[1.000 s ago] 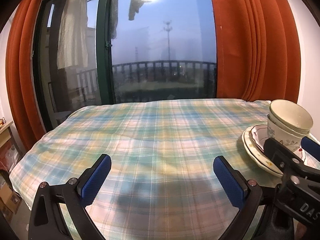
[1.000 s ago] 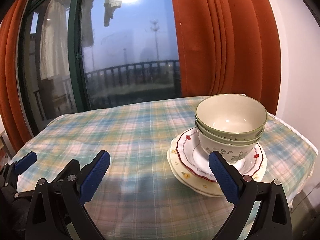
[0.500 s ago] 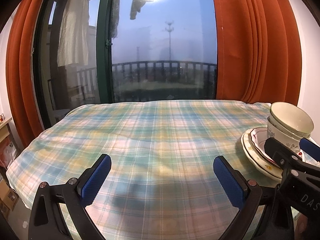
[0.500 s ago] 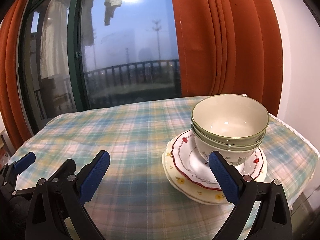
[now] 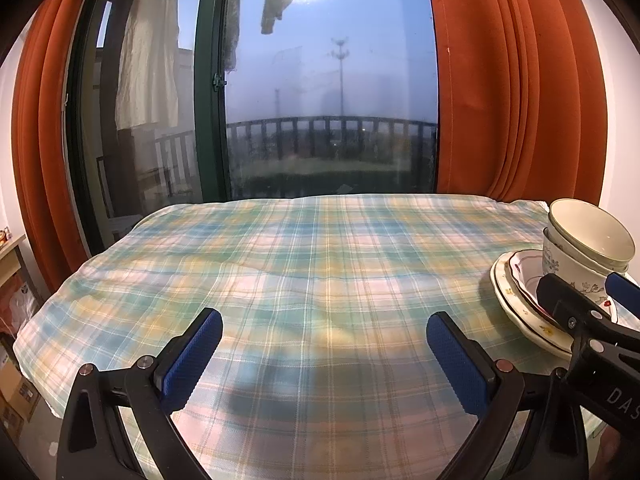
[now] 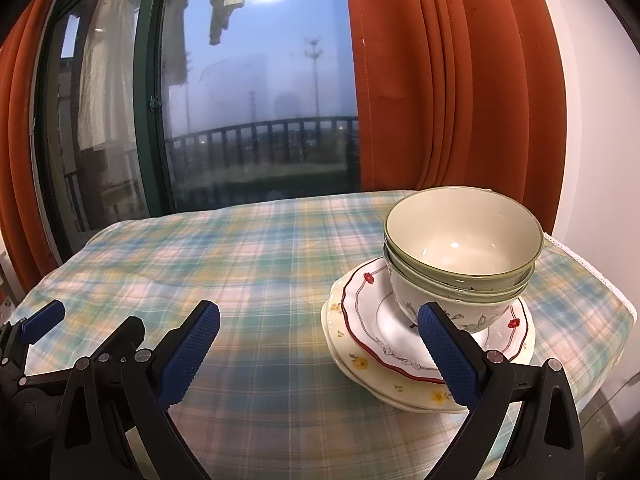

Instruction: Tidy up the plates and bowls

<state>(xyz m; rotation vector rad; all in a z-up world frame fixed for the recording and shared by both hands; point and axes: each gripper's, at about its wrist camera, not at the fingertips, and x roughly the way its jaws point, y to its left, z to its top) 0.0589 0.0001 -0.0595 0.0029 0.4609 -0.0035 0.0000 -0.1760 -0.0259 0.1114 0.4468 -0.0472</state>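
Note:
Stacked bowls (image 6: pixel 460 256), green-rimmed ones nested in a floral one, stand on a red-rimmed plate (image 6: pixel 372 320) that lies on a cream flowered plate (image 6: pixel 360 364) at the table's right side. The stack also shows in the left wrist view (image 5: pixel 580 240). My right gripper (image 6: pixel 320 344) is open and empty, just in front and left of the stack. My left gripper (image 5: pixel 320 352) is open and empty over bare cloth near the front edge, left of the right gripper (image 5: pixel 576 312).
The table is covered by a plaid cloth (image 5: pixel 320 260). Behind it are a glass balcony door (image 5: pixel 320 100) and orange curtains (image 6: pixel 440 80). The table's right edge (image 6: pixel 600 280) lies close to the stack.
Both grippers have drawn back and risen slightly from the table; the stack looks a little farther off. Both jaws stay open.

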